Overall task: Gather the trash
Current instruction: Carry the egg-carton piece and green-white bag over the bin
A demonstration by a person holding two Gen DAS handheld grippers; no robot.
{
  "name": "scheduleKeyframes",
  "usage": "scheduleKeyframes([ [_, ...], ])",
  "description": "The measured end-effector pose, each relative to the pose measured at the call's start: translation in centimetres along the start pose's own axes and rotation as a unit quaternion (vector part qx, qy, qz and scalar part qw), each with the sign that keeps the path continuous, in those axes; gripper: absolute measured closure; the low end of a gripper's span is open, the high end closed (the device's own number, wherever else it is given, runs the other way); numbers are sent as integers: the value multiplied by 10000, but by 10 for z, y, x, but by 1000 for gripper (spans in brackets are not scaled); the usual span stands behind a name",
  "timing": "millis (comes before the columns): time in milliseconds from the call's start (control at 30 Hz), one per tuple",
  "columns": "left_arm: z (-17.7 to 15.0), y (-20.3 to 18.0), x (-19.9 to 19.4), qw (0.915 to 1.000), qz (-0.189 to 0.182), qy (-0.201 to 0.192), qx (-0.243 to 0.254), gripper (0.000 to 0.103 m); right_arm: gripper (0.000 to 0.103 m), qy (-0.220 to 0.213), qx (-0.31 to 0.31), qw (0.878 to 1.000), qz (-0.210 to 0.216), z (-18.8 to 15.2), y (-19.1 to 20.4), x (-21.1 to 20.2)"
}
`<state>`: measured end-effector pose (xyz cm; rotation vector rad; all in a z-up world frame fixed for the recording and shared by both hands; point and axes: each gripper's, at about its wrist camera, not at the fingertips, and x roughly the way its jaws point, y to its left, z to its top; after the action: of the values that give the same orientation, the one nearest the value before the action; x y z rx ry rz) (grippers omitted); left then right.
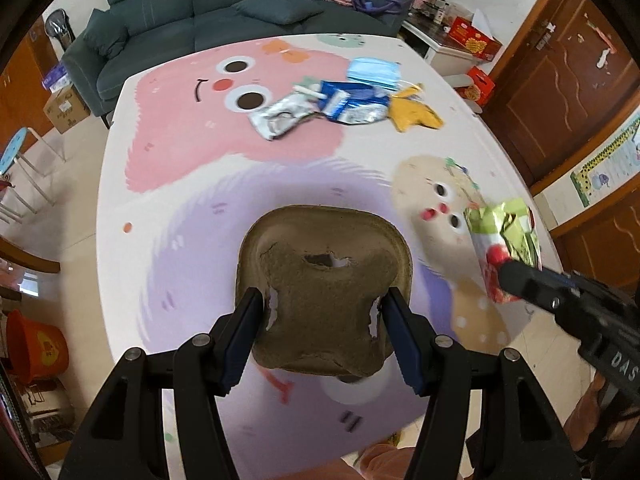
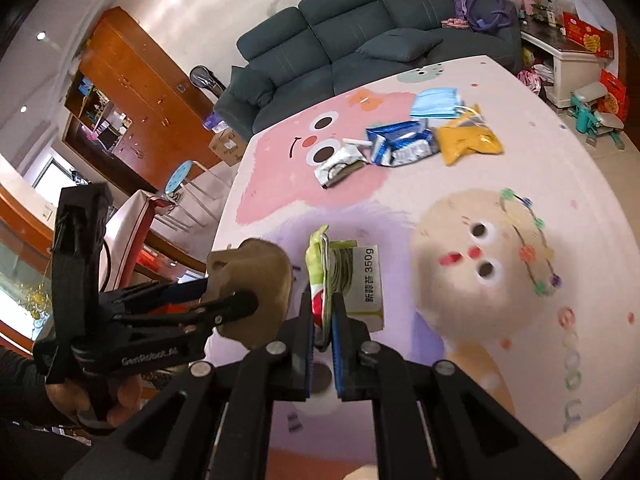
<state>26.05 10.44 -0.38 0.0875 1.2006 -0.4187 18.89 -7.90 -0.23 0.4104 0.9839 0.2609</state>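
My left gripper [image 1: 322,302] is shut on a torn brown pulp cup tray [image 1: 320,280] and holds it above the table; the tray also shows in the right wrist view [image 2: 256,276]. My right gripper [image 2: 323,312] is shut on a green and white snack wrapper [image 2: 344,276], lifted off the table; the wrapper shows at the right in the left wrist view [image 1: 504,240]. More trash lies at the far side of the table: a silver foil packet [image 1: 278,114], a blue wrapper [image 1: 352,102], a blue face mask [image 1: 372,72] and a yellow bag [image 1: 414,112].
The table [image 1: 192,184] has a pastel cartoon cover. An orange bucket [image 1: 36,346] stands on the floor at the left. A dark sofa [image 1: 224,4] is beyond the table, a blue stool [image 1: 16,156] to the left, red boxes [image 1: 476,38] at the right.
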Motion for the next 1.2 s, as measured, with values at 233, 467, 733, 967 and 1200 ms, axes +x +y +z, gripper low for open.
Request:
scheduleKeyframes([
  [233, -44, -64, -8, 9998, 91, -124, -90, 43, 96, -85, -191, 9997, 110, -42, -27, -48],
  [467, -101, -119, -12, 9989, 251, -193, -344, 43, 96, -39, -444, 9988, 193, -92, -57, -94],
  [733, -161, -166, -15, 9967, 461, -169, -650, 43, 96, 210, -756, 9965, 299, -144, -85, -128],
  [967, -195, -185, -8, 9968, 568, -4, -569, 43, 96, 326, -563, 9974, 316, -178, -108, -132],
  [1200, -226, -185, 27, 9971, 624, 189, -395, 43, 96, 492, -266, 9983, 163, -210, -134, -102],
])
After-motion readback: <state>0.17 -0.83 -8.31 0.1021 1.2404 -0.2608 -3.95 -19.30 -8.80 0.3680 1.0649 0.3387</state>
